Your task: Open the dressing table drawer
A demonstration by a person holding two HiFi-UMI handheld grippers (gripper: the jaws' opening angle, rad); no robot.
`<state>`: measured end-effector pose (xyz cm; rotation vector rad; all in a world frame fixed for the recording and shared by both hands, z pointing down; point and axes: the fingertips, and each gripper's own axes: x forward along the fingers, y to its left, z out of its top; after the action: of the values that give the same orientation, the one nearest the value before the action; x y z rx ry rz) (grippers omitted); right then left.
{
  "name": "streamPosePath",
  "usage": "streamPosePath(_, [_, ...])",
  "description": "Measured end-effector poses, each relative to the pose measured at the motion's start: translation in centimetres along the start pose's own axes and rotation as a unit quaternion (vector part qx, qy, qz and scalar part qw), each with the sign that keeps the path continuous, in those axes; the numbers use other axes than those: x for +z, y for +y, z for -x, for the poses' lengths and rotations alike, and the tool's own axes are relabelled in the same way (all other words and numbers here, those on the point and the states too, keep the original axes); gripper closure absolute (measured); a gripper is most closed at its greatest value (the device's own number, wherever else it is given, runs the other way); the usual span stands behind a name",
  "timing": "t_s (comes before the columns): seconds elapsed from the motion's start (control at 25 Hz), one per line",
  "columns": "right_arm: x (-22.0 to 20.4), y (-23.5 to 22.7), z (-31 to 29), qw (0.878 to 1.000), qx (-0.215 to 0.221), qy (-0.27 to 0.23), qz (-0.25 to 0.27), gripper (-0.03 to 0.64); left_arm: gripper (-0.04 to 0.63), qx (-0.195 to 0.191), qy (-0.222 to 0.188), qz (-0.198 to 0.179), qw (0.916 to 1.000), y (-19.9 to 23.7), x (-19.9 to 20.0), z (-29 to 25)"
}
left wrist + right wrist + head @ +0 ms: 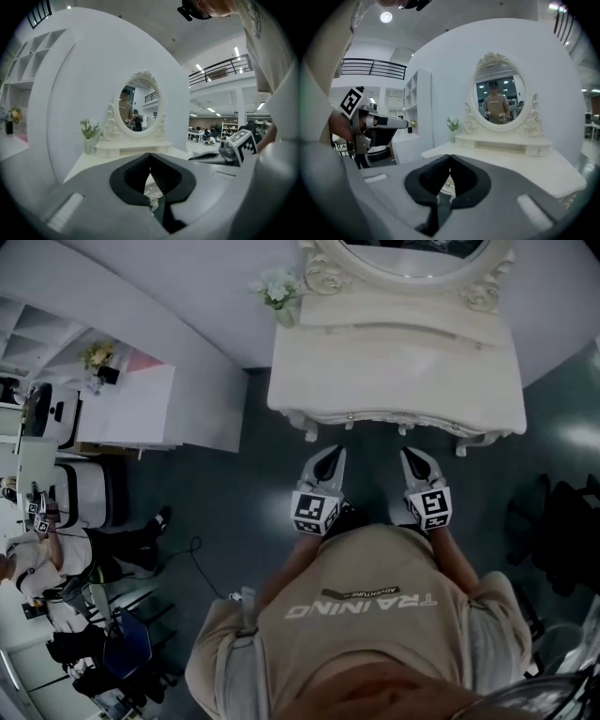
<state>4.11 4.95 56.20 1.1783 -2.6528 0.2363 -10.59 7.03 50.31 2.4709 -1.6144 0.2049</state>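
The head view looks steeply down from overhead onto the dressing table at the frame's top. Both gripper views face it nearly level from near, sharing its oval mirror and flower vase.

Oval mirror: upper portion cut off by the head view's top edge.
Dressing table: front hidden under its overhanging top in head view. In the gripper views it is blocked by the left gripper and right gripper, save a carved sliver.
Dark object, right edge: cropped, unidentifiable.
Person, left edge: partly cropped, too small for detail.
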Motion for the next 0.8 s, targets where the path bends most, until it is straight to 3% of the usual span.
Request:
streamPosePath(0.28, [3.4, 1.5, -5.4, 0.998, -0.054, -0.016, -0.006, 0.614, 0.588, -0.042, -0.007, -0.020, 0.9989, 7.2, 2.2, -1.5])
streamPosePath(0.52, [3.3, 2.8, -9.1, 0.998, -0.069, 0.011, 0.004, 0.614, 0.588, -0.056, 0.016, 0.009, 0.9983, 12.9, -0.7, -3.1])
streamPosePath(0.8, [2.1, 1.2, -11.2, 0.997, -0.063, 0.037, 0.002, 0.613, 0.588, -0.046, 0.033, 0.043, 0.9975, 14.5, -3.1, -5.8])
